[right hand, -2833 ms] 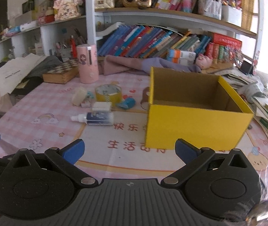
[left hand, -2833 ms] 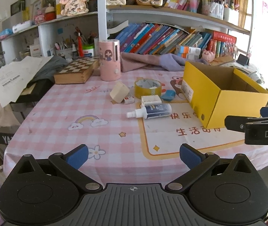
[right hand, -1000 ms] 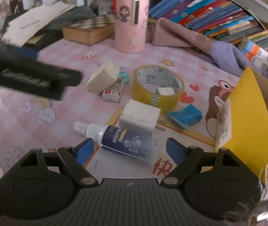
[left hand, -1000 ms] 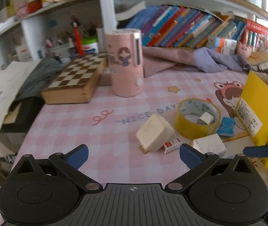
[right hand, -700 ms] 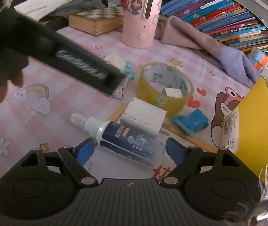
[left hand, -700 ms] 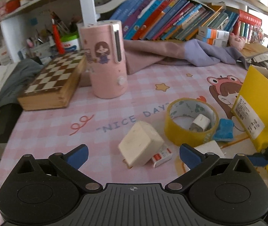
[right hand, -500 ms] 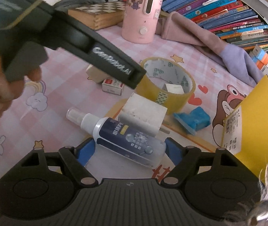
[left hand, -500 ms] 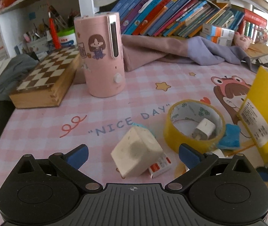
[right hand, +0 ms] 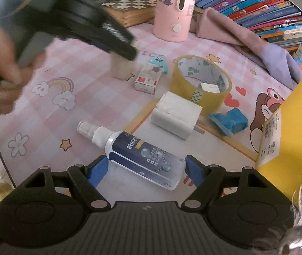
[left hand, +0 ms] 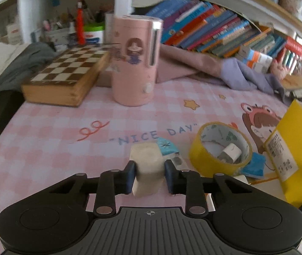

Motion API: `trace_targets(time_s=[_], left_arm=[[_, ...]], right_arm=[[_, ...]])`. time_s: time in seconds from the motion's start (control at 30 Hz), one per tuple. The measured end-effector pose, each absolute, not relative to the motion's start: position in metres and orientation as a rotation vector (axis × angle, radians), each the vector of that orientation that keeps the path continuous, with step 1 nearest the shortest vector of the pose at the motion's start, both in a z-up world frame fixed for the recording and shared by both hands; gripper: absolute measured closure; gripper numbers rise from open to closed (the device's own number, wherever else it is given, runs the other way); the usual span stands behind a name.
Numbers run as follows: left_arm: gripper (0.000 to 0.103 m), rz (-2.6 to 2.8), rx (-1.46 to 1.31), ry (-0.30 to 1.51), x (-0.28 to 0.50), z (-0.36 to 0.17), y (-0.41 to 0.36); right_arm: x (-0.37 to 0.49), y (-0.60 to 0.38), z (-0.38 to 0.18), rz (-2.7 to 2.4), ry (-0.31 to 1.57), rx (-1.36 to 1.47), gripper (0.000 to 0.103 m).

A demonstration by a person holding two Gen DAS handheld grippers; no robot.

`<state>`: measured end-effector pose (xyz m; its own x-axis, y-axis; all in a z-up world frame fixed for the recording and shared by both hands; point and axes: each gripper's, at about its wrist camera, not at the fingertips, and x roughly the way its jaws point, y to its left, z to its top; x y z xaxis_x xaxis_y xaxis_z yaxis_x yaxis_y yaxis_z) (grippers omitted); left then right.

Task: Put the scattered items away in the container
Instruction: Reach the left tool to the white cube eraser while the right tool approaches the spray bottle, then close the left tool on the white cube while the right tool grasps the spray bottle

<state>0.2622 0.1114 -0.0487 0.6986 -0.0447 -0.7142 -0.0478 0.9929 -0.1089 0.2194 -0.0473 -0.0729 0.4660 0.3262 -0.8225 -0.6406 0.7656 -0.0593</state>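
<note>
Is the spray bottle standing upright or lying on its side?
Lying on its side. The spray bottle rests flat on the tablecloth, its white nozzle pointing left, between the open right claw.

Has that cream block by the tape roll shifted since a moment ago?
Yes. The cream block now stands upright, further from the tape roll, exposing the small red-and-white box it leaned over. The left claw is closing on it.
</note>
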Motion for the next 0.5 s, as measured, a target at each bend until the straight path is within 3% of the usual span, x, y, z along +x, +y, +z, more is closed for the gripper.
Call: trace_targets(time_s=[0.17, 0.2, 0.23, 0.27, 0.5], left_arm=[[0.078, 0.049, -0.173, 0.794, 0.239, -0.045, 0.126], [0.078, 0.057, -0.181, 0.789, 0.234, -0.043, 0.129], [0.078, 0.064, -0.187, 0.785, 0.229, -0.042, 0.13], [0.078, 0.07, -0.194, 0.782, 0.224, -0.041, 0.132], [0.079, 0.101, -0.204, 0.778, 0.204, -0.039, 0.139]], right_arm=[[0.22, -0.052, -0.071, 0.588, 0.905, -0.363, 0.028], [0.22, -0.053, -0.071, 0.584, 0.901, -0.363, 0.04], [0.22, -0.053, -0.07, 0.581, 0.903, -0.363, 0.066], [0.221, -0.054, -0.069, 0.59, 0.911, -0.348, 0.07], [0.22, -0.052, -0.071, 0.584, 0.93, -0.355, 0.07]])
